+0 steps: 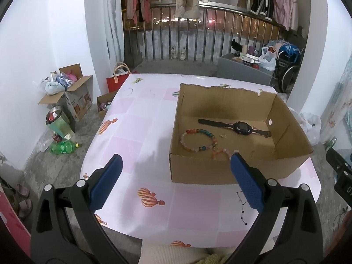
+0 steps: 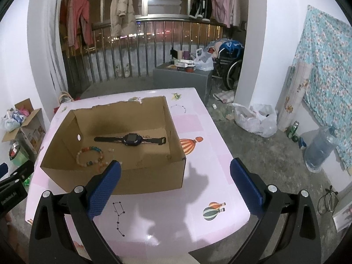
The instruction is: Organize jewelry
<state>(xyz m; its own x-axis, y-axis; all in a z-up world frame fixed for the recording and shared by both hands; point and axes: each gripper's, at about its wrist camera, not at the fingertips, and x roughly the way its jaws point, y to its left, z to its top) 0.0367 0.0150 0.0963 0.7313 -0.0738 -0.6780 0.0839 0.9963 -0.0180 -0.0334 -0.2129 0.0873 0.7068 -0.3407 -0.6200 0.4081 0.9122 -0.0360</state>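
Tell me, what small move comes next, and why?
Probably none but drawing back: the watch, bead bracelet and a smaller bracelet already lie in the box, both grippers are open and empty, and no jewelry shows on the table.

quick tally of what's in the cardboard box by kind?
Inside the cardboard box:
Watch: 1, black strap, dark face
Multicolour bead bracelet: 1
Orange-pink bead bracelet: 1, partly hidden behind the box's near wall
Small pale piece: 1, too small to identify
Total: 4
Both tongs are open and hold nothing.
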